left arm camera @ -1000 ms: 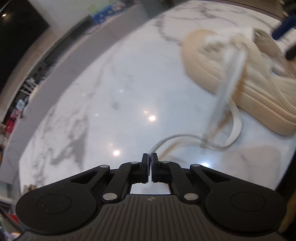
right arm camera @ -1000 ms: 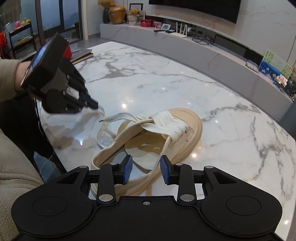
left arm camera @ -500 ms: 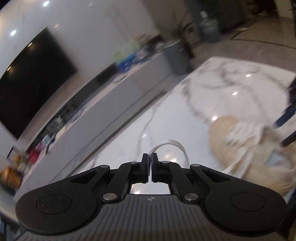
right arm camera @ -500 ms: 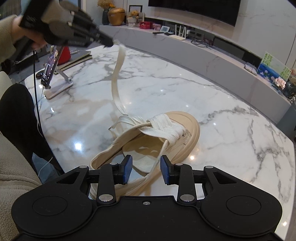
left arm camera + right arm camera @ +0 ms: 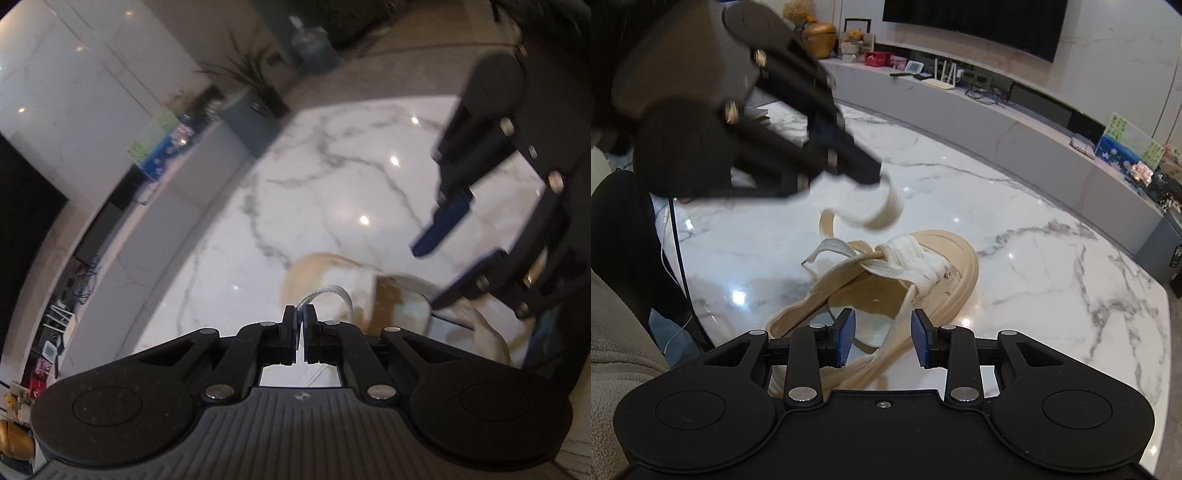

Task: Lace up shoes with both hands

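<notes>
Swinging your left gripper, clamped on the flat cream lace, back above the beige platform shoe, you've slackened it, while your right gripper waits open.

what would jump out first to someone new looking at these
The beige shoe lying on the white marble table, white lacing across its front. Above it, the left gripper holds the loose lace pinched at its tip; the right gripper hangs open over the shoe's heel end.
</notes>
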A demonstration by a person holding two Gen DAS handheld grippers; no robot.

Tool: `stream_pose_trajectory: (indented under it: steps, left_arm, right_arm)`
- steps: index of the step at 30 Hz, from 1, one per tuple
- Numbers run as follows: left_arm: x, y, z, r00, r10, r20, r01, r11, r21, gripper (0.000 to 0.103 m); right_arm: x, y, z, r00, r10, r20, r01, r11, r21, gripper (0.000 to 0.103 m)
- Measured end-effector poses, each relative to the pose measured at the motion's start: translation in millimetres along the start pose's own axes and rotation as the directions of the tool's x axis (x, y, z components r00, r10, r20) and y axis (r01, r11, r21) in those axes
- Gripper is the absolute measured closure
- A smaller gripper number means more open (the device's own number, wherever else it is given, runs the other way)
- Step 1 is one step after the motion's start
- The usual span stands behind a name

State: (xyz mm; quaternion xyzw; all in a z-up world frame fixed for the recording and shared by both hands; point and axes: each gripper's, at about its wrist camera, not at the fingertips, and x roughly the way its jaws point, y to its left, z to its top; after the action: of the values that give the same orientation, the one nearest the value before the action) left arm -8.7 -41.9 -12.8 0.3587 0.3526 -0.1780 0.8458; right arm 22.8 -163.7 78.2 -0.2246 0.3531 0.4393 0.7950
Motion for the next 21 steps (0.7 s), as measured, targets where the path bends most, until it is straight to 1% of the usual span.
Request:
stream_pose_trajectory:
  steps: [6, 10, 13, 14, 16, 17, 18, 19, 21]
  left_arm:
    - [-5, -6, -2, 1.000, -0.028, 0.012, 0.028, 1.000, -0.011, 0.098]
    - [-5, -9, -3, 1.000, -0.024, 0.009, 0.025, 0.999, -0.024, 0.085]
    - [-8, -9, -5, 1.000, -0.027, 0.016, 0.028, 0.998, -0.057, 0.076]
    - [-10, -7, -6, 0.999, -0.027, 0.027, 0.029, 0.996, -0.080, 0.073]
    - [-16, -2, -8, 0.998, -0.033, 0.057, 0.040, 0.991, -0.131, 0.070]
    - [-19, 3, -10, 0.996, -0.038, 0.077, 0.052, 0.983, -0.176, 0.065]
    - [-23, 8, -12, 0.994, -0.043, 0.099, 0.064, 0.973, -0.222, 0.062]
    - [-26, 10, -14, 0.993, -0.042, 0.112, 0.068, 0.967, -0.245, 0.060]
    - [-31, 16, -16, 0.990, -0.037, 0.139, 0.077, 0.954, -0.291, 0.060]
  right_arm:
    - [1, -3, -1, 1.000, -0.004, 0.003, 0.004, 1.000, 0.009, 0.072]
    - [3, -3, -2, 1.000, -0.013, -0.003, 0.013, 1.000, 0.004, 0.072]
    - [3, -5, -3, 1.000, -0.021, -0.005, 0.021, 1.000, 0.006, 0.071]
    - [3, -5, -3, 1.000, -0.024, -0.006, 0.024, 1.000, 0.007, 0.070]
    - [2, -5, -3, 1.000, -0.031, -0.006, 0.031, 0.999, 0.012, 0.070]
    - [1, -4, -3, 0.999, -0.033, -0.006, 0.033, 0.999, 0.014, 0.069]
    - [1, -5, -3, 0.999, -0.037, -0.006, 0.037, 0.999, 0.015, 0.069]
    - [1, -5, -2, 0.999, -0.040, -0.007, 0.040, 0.999, 0.015, 0.068]
    - [2, -4, -3, 0.999, -0.047, -0.011, 0.047, 0.999, 0.011, 0.068]
